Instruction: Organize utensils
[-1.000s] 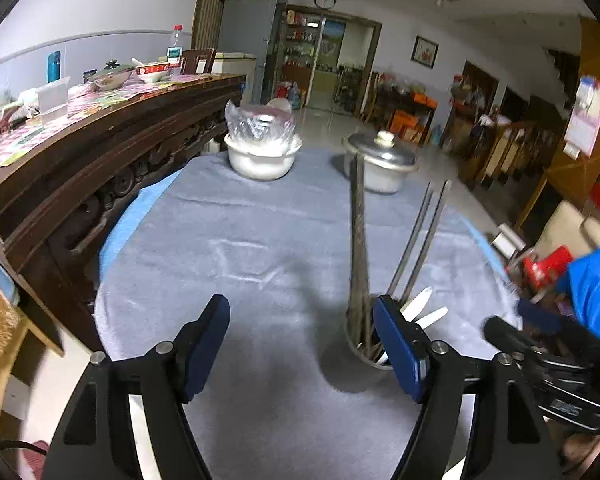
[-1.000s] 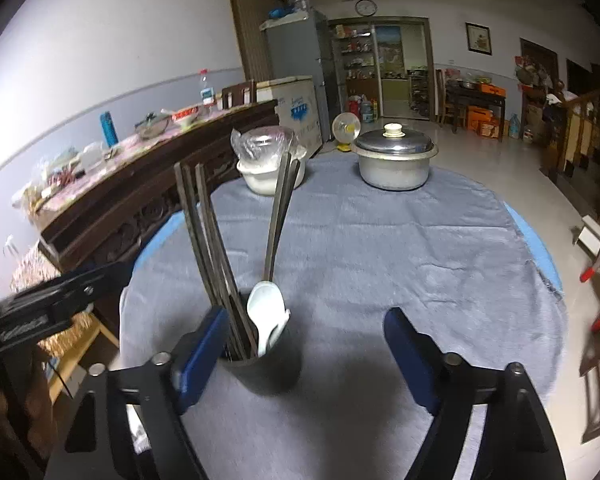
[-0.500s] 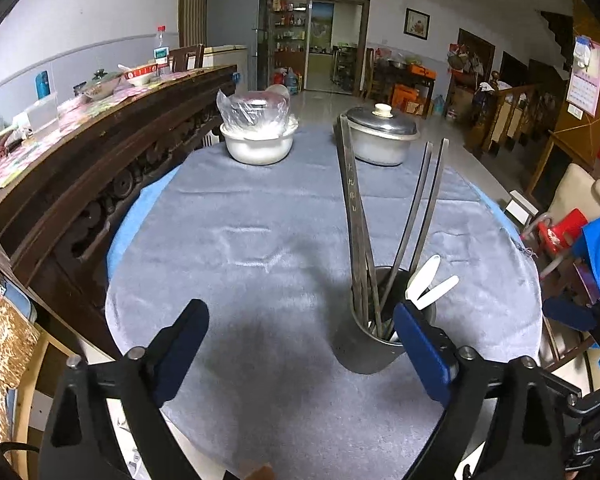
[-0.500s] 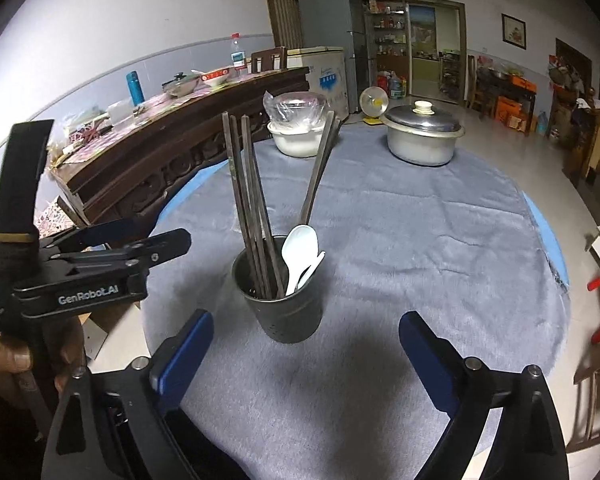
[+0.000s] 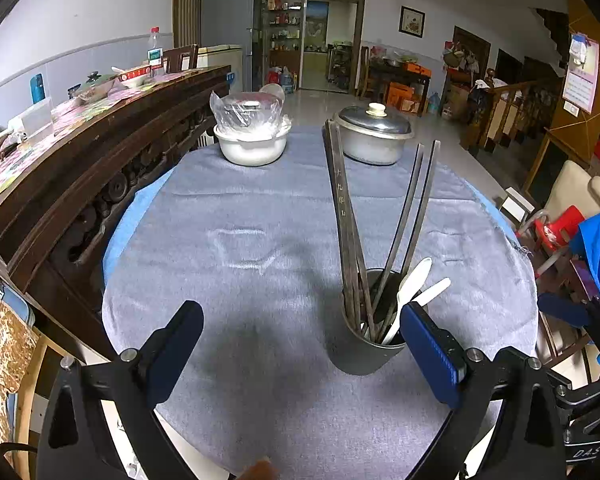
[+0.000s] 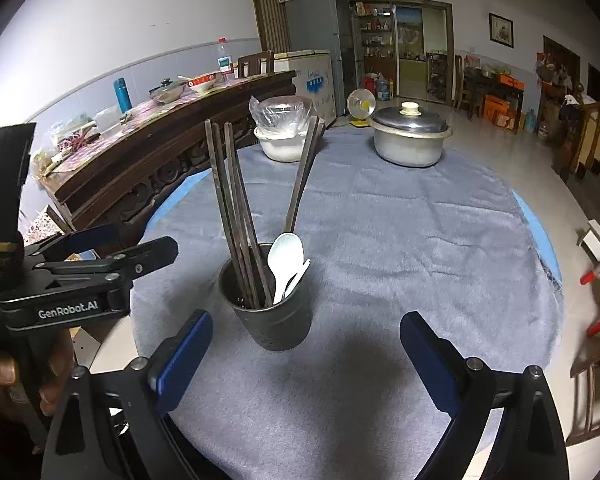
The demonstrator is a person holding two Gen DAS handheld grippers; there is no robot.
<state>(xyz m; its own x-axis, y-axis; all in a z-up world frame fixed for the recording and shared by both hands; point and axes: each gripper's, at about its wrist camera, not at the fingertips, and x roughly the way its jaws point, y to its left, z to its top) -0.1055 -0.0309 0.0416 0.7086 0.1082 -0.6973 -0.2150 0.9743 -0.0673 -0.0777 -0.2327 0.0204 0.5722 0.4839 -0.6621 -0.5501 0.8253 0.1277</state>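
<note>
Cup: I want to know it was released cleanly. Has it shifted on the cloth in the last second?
No. In the left view, the cup's chopsticks still line up with the pot's left edge.

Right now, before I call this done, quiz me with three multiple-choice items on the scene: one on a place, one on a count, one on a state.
1. Where are the chopsticks?
A. Flat on the cloth
B. Standing in the dark holder cup
C. Inside the metal pot

2. How many white spoons are in the cup?
A. None
B. Two
C. Five

3. How is the right gripper?
A. Open, holding nothing
B. Shut on the cup
C. Shut on a spoon

Answers: 1 B, they rise from the cup. 2 B, two white handles show. 3 A, its jaws stand wide, nothing between the pads.
</note>
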